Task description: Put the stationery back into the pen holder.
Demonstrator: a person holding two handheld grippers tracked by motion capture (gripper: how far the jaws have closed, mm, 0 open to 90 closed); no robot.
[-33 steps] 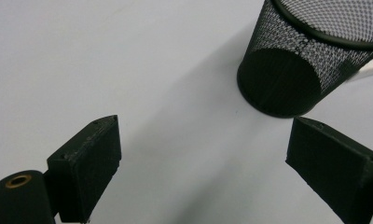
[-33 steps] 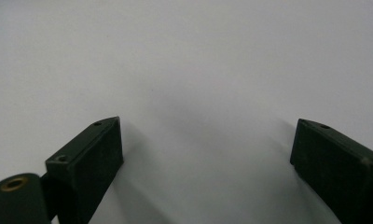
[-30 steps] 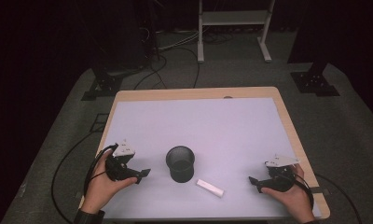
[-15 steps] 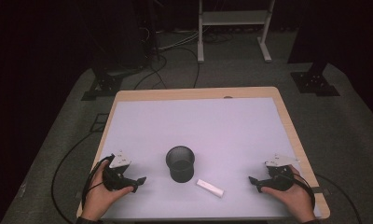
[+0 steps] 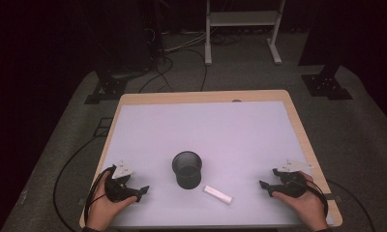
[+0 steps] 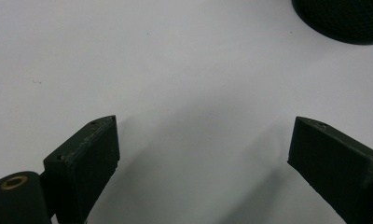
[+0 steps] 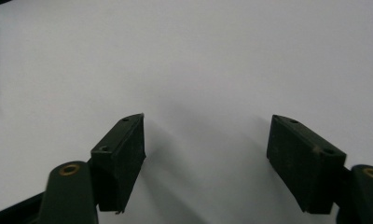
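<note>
Two grippers (image 5: 142, 189) (image 5: 265, 185) near front edge, cup (image 5: 187, 168) btwn, jaws open

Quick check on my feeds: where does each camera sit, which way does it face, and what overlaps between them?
High view: above the person's side, facing forward and down on the table; both hands, left gripper, right gripper, white stick.
Left gripper view: on the left gripper, along its open jaws, low over the tabletop.
Right gripper view: on the right gripper, jaws apart, nothing between.
Shared: the black mesh cup.
</note>
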